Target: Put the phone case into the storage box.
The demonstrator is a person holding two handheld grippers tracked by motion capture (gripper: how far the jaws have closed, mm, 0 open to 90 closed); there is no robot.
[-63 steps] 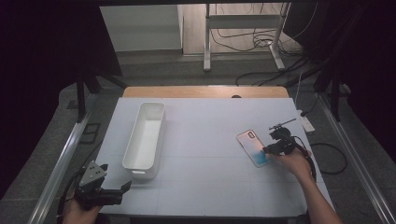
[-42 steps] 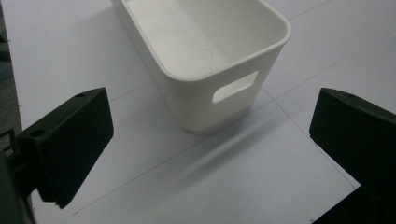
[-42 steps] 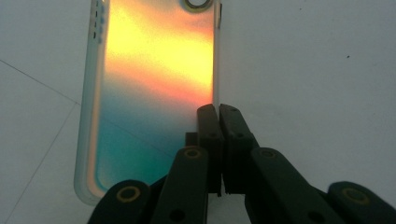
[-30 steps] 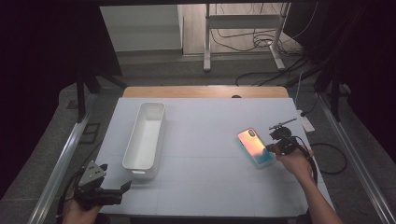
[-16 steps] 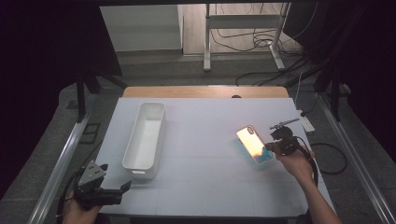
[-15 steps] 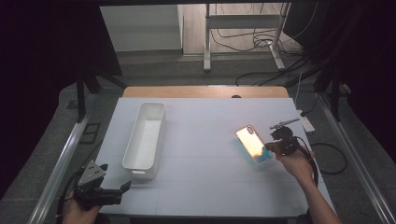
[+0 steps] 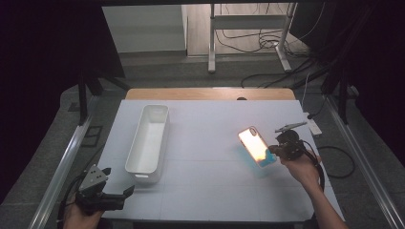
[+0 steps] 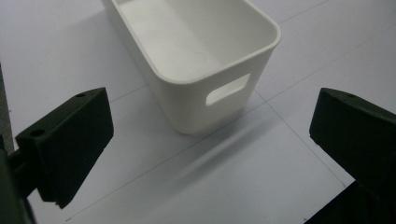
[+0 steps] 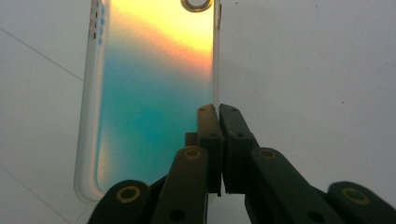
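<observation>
- Over the right side of the counter (image 7: 210, 119), the right gripper (image 9: 218, 114) has its fingers clenched on the long edge of a phone case (image 9: 154, 88), tilted up off the surface.
- Near the front left corner, the left gripper (image 7: 125, 192) rests with fingers spread wide, nothing between them, just short of the white bin (image 8: 196, 60).
- Step in hand, as I judge it: carrying the case. Next calls for a leftward move to the bin without the thin edge slipping.

phone case (image 9: 149, 93) top edge cropped
</observation>
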